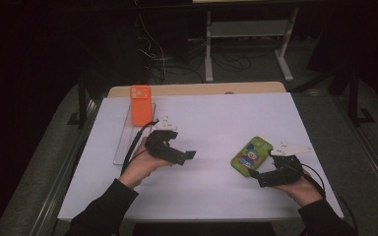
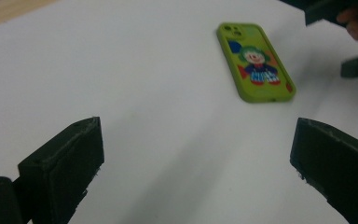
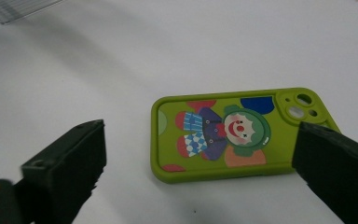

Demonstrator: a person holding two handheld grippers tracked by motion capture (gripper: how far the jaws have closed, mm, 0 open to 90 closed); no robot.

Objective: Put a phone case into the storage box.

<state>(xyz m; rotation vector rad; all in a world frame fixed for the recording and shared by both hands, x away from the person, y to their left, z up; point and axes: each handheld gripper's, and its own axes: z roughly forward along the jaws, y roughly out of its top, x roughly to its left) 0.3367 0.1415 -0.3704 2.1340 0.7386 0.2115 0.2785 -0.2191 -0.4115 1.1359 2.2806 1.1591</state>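
Closing in on the green phone case [image 1: 251, 156] lying flat on the white counter [image 1: 211, 113], camera cut-outs away from the person.

To take it well, I judge the right gripper [image 1: 257, 178] should go forward until its spread, empty jaws straddle the case's two long sides near its bottom edge, then close squarely so it cannot pivot. Seen from the right gripper view, the case [image 3: 242, 133] lies just ahead of the jaws, mostly between them, its camera corner just beside one jaw and not yet pinched. The left gripper [image 1: 191, 155], jaws also spread and empty, sits well apart from the case, pointing toward it. An orange phone case [image 1: 140, 104] stands far beyond the green one, on a clear tray [image 1: 123, 142].
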